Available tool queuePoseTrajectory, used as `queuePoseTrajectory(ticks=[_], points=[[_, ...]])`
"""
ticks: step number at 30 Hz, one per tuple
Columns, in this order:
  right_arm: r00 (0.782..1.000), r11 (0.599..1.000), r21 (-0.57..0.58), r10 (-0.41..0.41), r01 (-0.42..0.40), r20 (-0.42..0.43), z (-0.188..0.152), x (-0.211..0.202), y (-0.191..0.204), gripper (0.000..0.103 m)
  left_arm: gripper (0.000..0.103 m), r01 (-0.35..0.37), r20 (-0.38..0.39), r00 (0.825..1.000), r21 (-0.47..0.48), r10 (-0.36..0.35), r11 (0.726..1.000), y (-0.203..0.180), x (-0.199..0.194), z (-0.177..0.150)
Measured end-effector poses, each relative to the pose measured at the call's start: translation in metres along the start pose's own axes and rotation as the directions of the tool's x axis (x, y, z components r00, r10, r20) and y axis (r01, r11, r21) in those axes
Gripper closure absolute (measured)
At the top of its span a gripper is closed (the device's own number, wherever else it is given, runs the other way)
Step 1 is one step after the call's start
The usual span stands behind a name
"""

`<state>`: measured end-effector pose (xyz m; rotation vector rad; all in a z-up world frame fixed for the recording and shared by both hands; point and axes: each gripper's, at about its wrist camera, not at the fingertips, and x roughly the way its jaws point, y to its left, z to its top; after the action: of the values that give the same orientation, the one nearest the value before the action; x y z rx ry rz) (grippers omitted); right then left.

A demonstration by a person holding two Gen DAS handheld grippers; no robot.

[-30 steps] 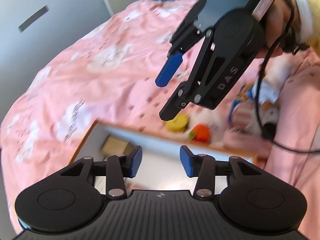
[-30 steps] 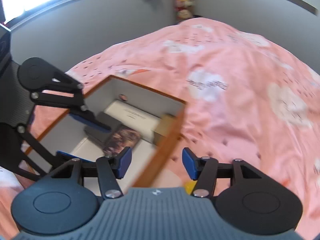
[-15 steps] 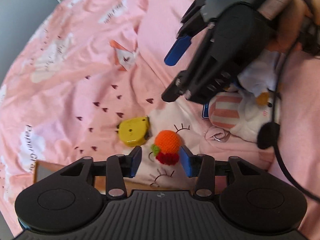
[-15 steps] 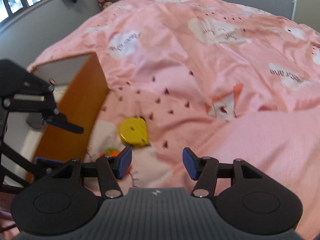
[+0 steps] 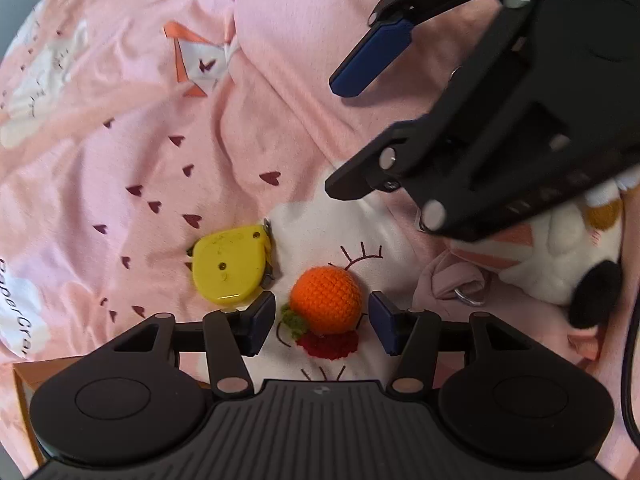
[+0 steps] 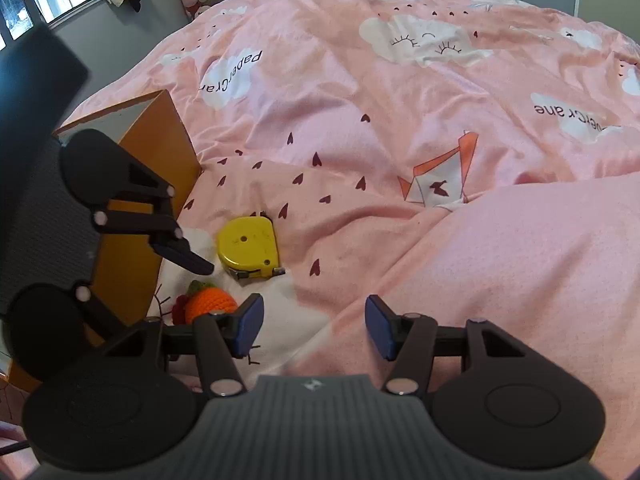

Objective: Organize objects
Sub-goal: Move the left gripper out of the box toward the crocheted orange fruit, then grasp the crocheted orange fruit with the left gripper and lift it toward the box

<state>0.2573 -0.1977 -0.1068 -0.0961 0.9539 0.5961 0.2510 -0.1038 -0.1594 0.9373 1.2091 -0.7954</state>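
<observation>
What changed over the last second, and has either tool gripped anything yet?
The left tool swung from over the box to the bedspread, its open jaws now flanking the crocheted orange. The right tool followed, open. Nothing gripped; the yellow tape measure stayed put.

Orange crocheted ball (image 5: 326,300), yellow tape measure (image 5: 230,268), pink heart-and-cloud-patterned bedcover (image 6: 400,120)
</observation>
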Motion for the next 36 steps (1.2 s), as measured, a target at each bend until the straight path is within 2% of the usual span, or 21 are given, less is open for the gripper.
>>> queuePoseTrajectory(ticks=[2, 11, 15, 20, 24, 29, 33, 36], points=[[1.0, 1.0, -0.003, 0.007, -0.007, -0.003, 0.0, 0.002, 0.0, 0.044, 0.049, 0.013, -0.021, 1.0, -0.013, -0.014, 1.0, 0.001, 0.001, 0.0], [1.0, 1.0, -0.001, 0.009, -0.009, -0.009, -0.001, 0.003, 0.001, 0.044, 0.055, 0.005, -0.074, 0.997, -0.021, -0.006, 1.0, -0.004, 0.01, 0.002], [1.0, 1.0, -0.007, 0.011, -0.011, -0.009, -0.002, 0.002, 0.001, 0.044, 0.057, 0.009, -0.03, 0.999, -0.075, -0.011, 0.997, -0.001, 0.002, -0.004], [1.0, 0.999, -0.048, 0.018, -0.019, -0.017, 0.003, 0.003, 0.003, 0.05, 0.057, 0.023, 0.054, 0.998, -0.165, -0.015, 0.986, 0.008, -0.022, -0.021], [0.999, 0.991, -0.127, 0.036, -0.04, -0.034, 0.011, -0.001, 0.012, 0.05, 0.057, 0.066, 0.151, 0.988, -0.241, -0.03, 0.968, 0.019, -0.058, -0.037], [0.993, 0.967, -0.238, 0.068, -0.089, -0.094, 0.031, 0.001, 0.026, 0.049, 0.057, 0.106, 0.238, 0.971, -0.282, -0.038, 0.954, 0.03, -0.108, -0.061], [0.986, 0.946, -0.304, 0.067, -0.112, -0.153, 0.047, 0.017, 0.039, 0.05, 0.057, 0.092, 0.263, 0.965, -0.312, -0.007, 0.946, 0.035, -0.138, -0.083], [0.979, 0.94, -0.317, 0.062, -0.123, -0.195, 0.056, 0.036, 0.045, 0.05, 0.057, 0.059, 0.243, 0.97, -0.346, 0.029, 0.936, 0.039, -0.144, -0.101]])
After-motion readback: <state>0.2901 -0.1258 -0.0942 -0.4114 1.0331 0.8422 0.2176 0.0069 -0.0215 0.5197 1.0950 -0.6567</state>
